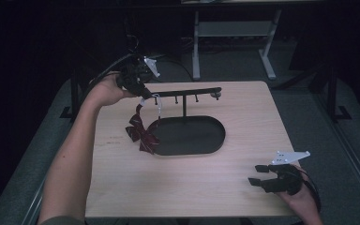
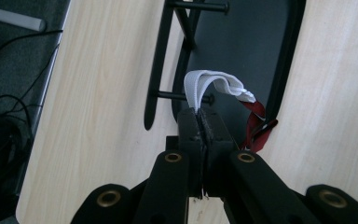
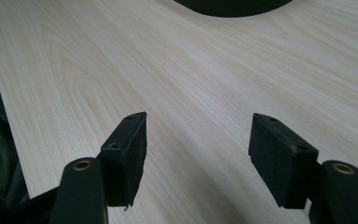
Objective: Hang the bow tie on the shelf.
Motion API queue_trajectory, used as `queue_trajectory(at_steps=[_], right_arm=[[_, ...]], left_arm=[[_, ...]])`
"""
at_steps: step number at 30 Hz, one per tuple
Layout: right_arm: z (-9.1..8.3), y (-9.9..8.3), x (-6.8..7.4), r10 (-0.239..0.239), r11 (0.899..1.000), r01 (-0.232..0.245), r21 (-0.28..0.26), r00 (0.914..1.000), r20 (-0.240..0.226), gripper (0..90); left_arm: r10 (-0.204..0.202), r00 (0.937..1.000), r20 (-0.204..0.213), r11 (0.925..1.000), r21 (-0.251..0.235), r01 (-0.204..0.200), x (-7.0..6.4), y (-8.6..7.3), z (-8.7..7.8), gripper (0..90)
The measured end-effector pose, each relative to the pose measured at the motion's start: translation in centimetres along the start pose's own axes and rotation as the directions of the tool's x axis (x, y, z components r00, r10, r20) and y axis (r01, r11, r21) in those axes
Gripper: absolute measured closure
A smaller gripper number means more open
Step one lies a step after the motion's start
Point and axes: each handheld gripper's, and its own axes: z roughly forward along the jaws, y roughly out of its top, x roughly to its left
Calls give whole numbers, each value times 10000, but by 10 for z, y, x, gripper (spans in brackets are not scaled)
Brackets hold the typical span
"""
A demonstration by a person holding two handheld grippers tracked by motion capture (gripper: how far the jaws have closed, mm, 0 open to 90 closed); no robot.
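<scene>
A black stand with an oval base (image 1: 192, 136) and a horizontal bar (image 1: 187, 92) with small pegs occupies the table's middle. A dark red bow (image 1: 141, 132) hangs from a white strap (image 1: 158, 104) by the bar's left end. My left gripper (image 1: 143, 91) is shut on that white strap (image 2: 209, 84), next to a peg (image 2: 177, 96); the red bow (image 2: 257, 126) dangles beyond over the base edge. My right gripper (image 1: 258, 174) rests low at the table's near right, open, with bare wood between its jaws (image 3: 198, 154).
The light wooden table (image 1: 243, 197) has free surface around the stand. Dark floor, cables (image 2: 9, 107) and a white desk frame (image 1: 234, 33) lie beyond the far edge. The stand's base edge (image 3: 233, 7) shows at the top of the right gripper view.
</scene>
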Motion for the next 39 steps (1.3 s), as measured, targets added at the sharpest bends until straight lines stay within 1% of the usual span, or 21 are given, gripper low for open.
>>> queue_trajectory(at_steps=[4,7,8,11,24,27,29,31,37,38,39], right_arm=[[0,0,0,-78,10000,78,-6,10000,14,365],[-1,0,0,-69,10000,69,-20,10000,15,365],[-1,0,-1,-68,10000,68,-19,10000,21,365],[-1,0,-1,-77,10000,77,-5,10000,22,365],[-1,0,-1,-62,10000,62,-26,10000,-17,365],[-1,0,0,-54,10000,54,-8,10000,-13,365],[-1,0,0,-59,10000,59,-2,10000,-10,365],[-1,0,0,-48,10000,48,-10,10000,-6,366],[-1,0,0,-54,10000,54,-4,10000,-5,365],[-1,0,0,-54,10000,54,-4,10000,-5,365],[-1,0,0,-59,10000,59,6,10000,-10,365]], left_arm=[[38,10000,-42,9999,103,-37,3,3,4,886],[-77,10000,-32,9998,182,77,5,5,9,884],[6,10000,-79,9996,287,-4,6,5,11,884],[-103,9999,-103,9992,393,107,8,6,14,883],[-311,9994,-182,9965,767,324,12,4,22,878],[-251,9995,-204,9958,874,268,12,3,23,875],[-291,9993,-252,9952,930,313,12,3,24,856],[-286,9992,-271,9952,928,310,12,3,24,830],[-311,9989,-351,9959,836,340,12,2,22,797],[-362,9989,-307,9957,837,387,11,2,21,797],[-331,9991,-254,9958,848,351,11,2,21,796]])
